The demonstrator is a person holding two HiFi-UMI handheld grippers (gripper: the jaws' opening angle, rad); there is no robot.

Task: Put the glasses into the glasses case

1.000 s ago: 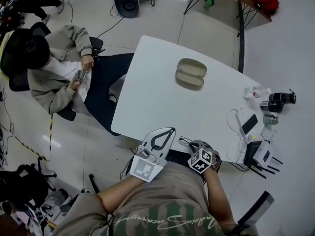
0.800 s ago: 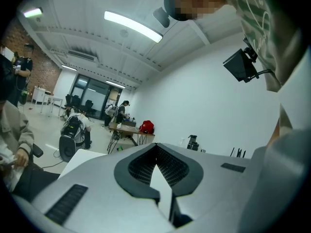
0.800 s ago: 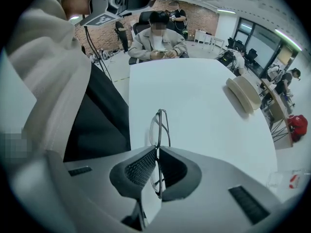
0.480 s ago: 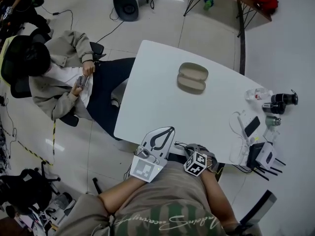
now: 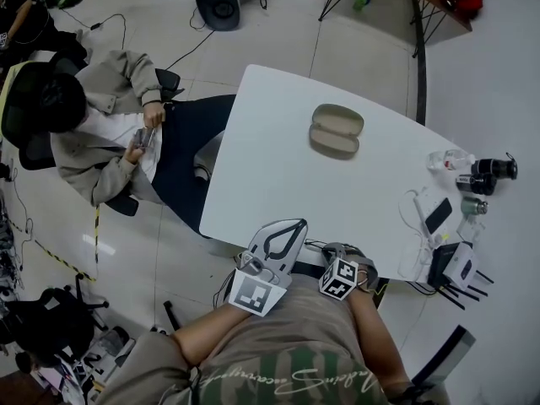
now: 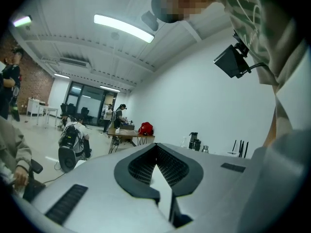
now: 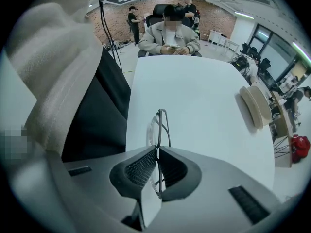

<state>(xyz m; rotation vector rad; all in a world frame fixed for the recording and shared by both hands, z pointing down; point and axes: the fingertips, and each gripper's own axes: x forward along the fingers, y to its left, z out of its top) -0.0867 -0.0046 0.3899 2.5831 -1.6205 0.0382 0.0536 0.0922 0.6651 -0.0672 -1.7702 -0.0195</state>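
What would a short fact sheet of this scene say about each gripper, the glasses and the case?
Right gripper: shut on the glasses, held edge-on by the table's near end
Left gripper: shut, nothing between its jaws
Glasses case: open, on the white table, apart from both grippers
Task status: glasses not yet in the case

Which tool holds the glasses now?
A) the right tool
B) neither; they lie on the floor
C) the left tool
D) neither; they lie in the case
A: in the right gripper view, the glasses stand clamped between the jaws of the right tool; the left tool is shut on nothing, and the case lies open on the table.
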